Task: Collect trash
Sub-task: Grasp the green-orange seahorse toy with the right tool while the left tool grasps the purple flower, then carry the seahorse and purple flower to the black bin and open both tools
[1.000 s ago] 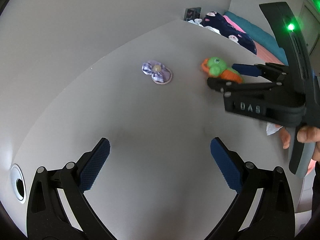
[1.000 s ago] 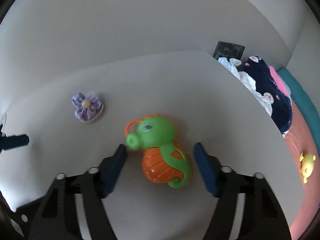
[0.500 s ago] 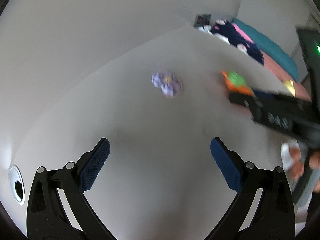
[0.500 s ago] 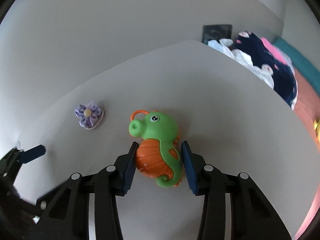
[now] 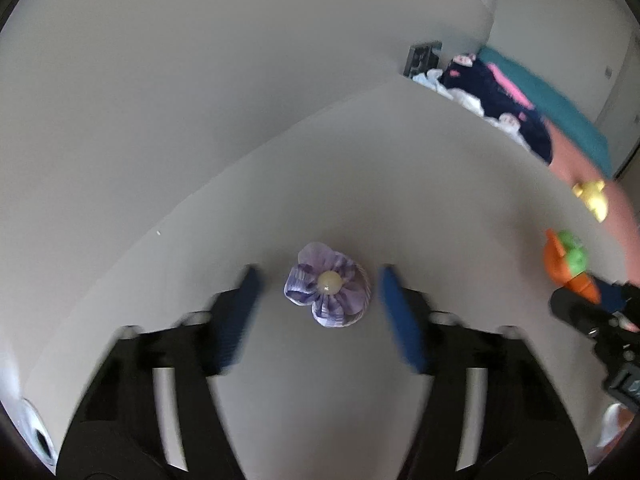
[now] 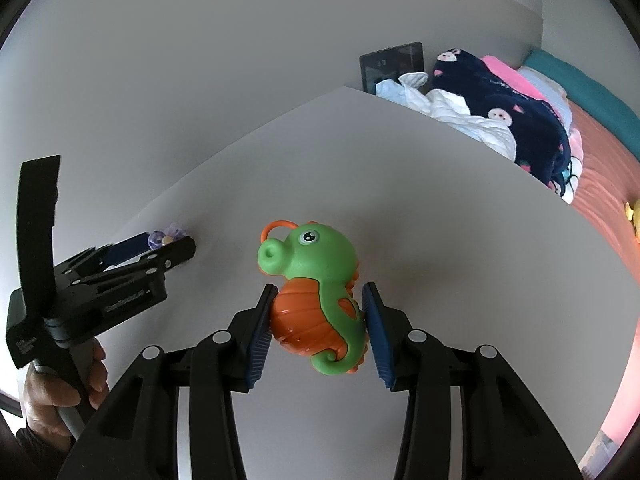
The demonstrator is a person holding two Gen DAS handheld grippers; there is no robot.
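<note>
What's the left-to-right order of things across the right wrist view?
Person's hand on the left claw's handle → left claw around the purple fabric flower → green and orange seahorse toy clamped in the right claw → dark patterned blanket → yellow toy at the right edge.

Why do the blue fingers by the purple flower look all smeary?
In the left wrist view the left gripper has just been closing around the purple flower, so its fingers smear while the flower stays fairly sharp; in the right wrist view the seahorse toy and fingers look crisp.
</note>
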